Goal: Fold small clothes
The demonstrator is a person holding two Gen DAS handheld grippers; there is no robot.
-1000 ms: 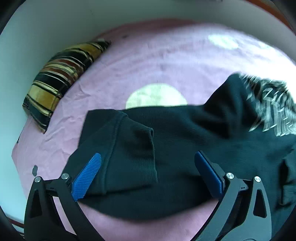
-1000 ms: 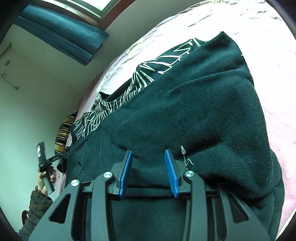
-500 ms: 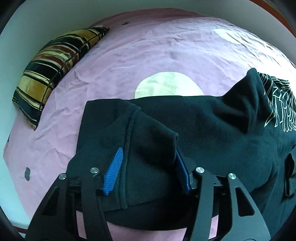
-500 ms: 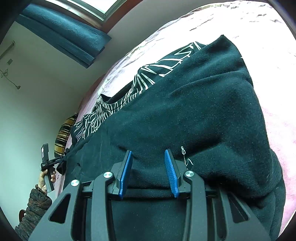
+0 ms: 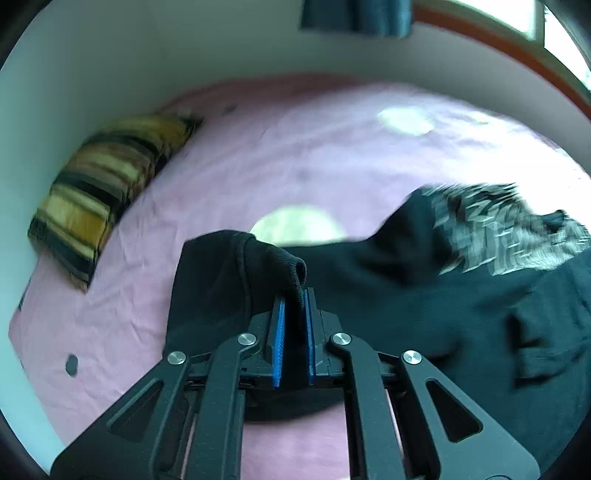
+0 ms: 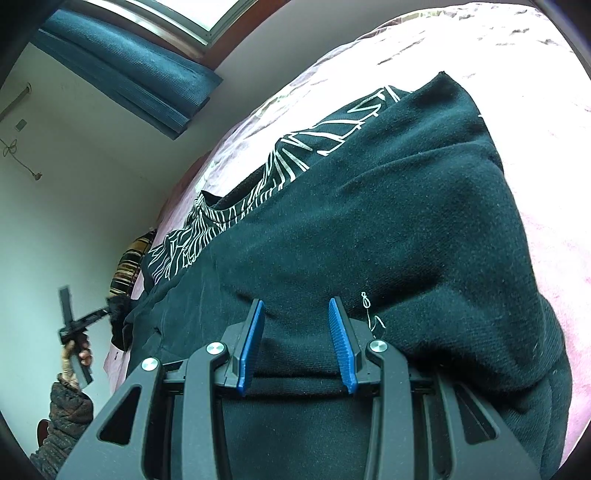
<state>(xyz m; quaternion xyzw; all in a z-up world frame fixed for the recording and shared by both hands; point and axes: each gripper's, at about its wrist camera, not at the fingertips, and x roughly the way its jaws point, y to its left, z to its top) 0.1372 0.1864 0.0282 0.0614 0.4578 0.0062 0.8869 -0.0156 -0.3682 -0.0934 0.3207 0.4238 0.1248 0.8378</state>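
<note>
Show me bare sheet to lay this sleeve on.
Free: pink sheet between pillow and sleeve, plus the strip beyond the shirt toward the wall. Crowded: right side, covered by shirt.

Two wrist fisheyes, close, angled down over the pink bed (image 5: 229, 177); shared: dark sweatshirt (image 6: 369, 229), striped pillow (image 5: 96, 184).

Sweater print (image 5: 506, 240): motion-blurred, unreadable. Striped pillow (image 6: 127, 266): mostly hidden behind sweater (image 6: 369, 229). Curtain (image 5: 354, 16): cut by top edge.
</note>
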